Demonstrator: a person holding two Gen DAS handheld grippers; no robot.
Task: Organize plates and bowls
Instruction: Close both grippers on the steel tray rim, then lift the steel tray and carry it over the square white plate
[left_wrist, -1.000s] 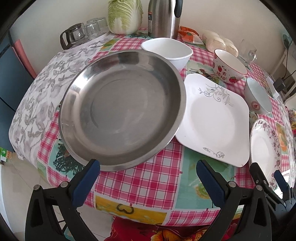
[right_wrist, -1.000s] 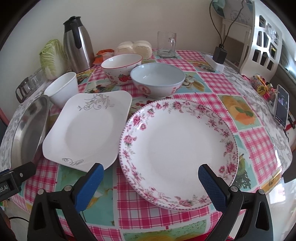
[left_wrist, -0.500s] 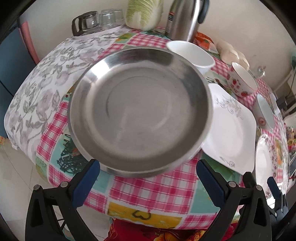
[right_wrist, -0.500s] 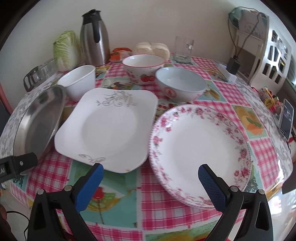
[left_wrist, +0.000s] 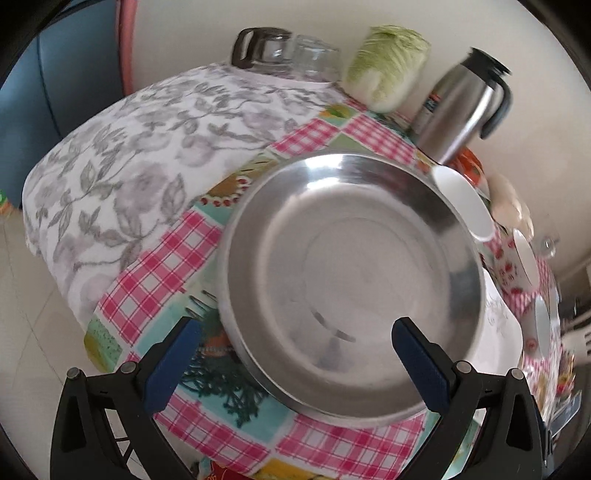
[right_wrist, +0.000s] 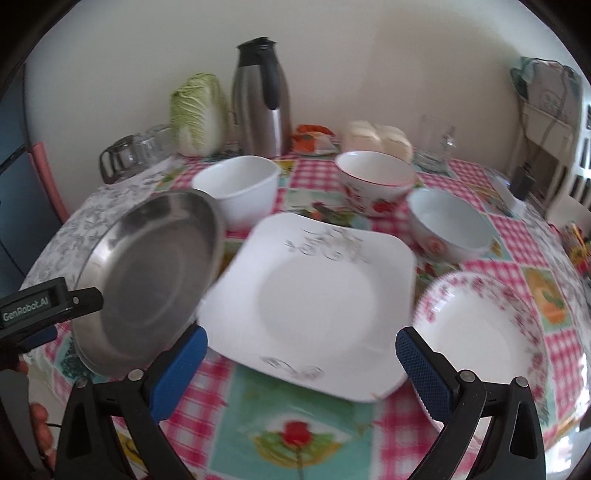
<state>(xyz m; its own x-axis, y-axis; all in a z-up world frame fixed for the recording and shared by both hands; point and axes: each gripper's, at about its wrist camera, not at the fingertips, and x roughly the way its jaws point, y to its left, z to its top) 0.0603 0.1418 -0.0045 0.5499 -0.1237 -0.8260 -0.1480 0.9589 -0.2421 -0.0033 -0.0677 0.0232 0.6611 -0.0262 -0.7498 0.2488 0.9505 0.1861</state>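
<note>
A round steel plate (left_wrist: 351, 280) lies on the checked tablecloth; it also shows in the right wrist view (right_wrist: 147, 280). My left gripper (left_wrist: 295, 365) is open, its fingers either side of the plate's near rim. My right gripper (right_wrist: 299, 369) is open at the near edge of a square white plate (right_wrist: 314, 295). A floral round plate (right_wrist: 487, 339) lies to its right. A white bowl (right_wrist: 236, 188), a strawberry bowl (right_wrist: 373, 181) and a pale blue bowl (right_wrist: 450, 229) stand behind.
A steel thermos (right_wrist: 260, 99), a cabbage (right_wrist: 197, 114), upturned glasses (right_wrist: 133, 155), buns (right_wrist: 376, 136) and a glass mug (right_wrist: 436, 144) line the back by the wall. A grey floral cloth (left_wrist: 140, 147) covers the table's left part. The table edge runs under both grippers.
My left gripper has swung left and closed in on the steel plate's near rim. My right gripper has shifted left, from in front of the floral plate to the square white plate.
</note>
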